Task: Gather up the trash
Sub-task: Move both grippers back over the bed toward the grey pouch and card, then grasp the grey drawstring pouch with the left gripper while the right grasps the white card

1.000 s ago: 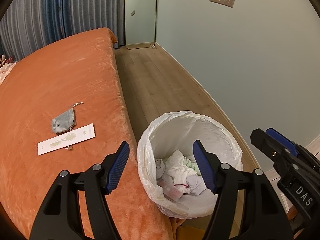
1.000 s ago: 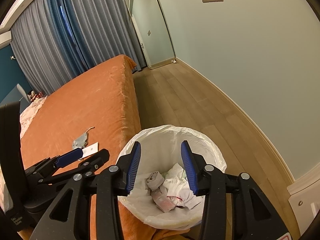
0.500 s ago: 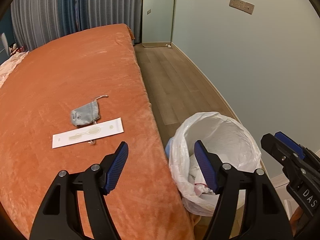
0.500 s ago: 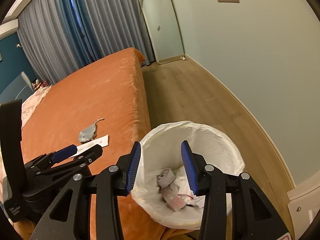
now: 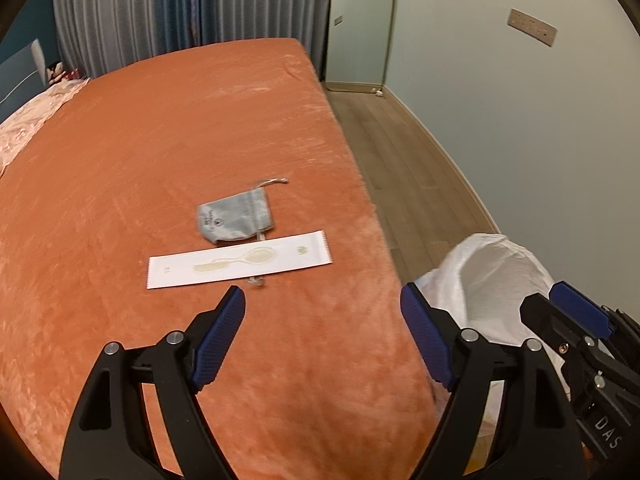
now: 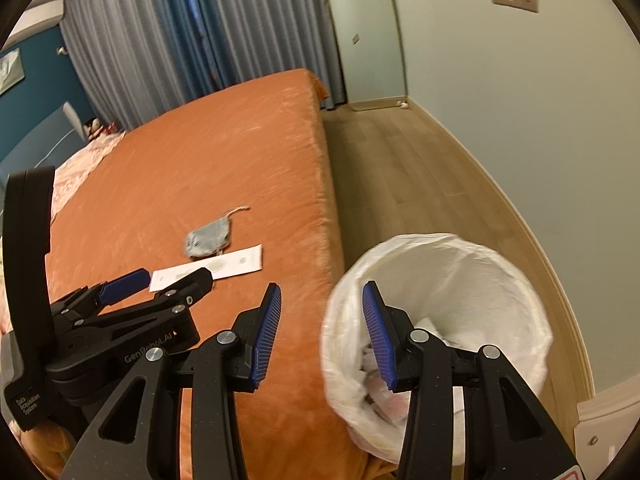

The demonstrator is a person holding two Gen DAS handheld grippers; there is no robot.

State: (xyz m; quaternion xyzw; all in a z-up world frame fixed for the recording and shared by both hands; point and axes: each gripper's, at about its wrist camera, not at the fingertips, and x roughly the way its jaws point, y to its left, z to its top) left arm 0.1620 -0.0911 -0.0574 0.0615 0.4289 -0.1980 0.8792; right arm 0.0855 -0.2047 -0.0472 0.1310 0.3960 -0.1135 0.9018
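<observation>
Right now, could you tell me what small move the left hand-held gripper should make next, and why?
Probably ease the left hand-held gripper forward and down onto the white paper sleeve on the orange bed: its jaws are opening with nothing between them, and the sleeve lies just ahead.

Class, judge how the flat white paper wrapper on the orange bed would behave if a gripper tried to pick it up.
The wrapper looks thin and flat, so probably light and floppy. It lies flush on the plush bedcover, so likely hard to get under.
</observation>
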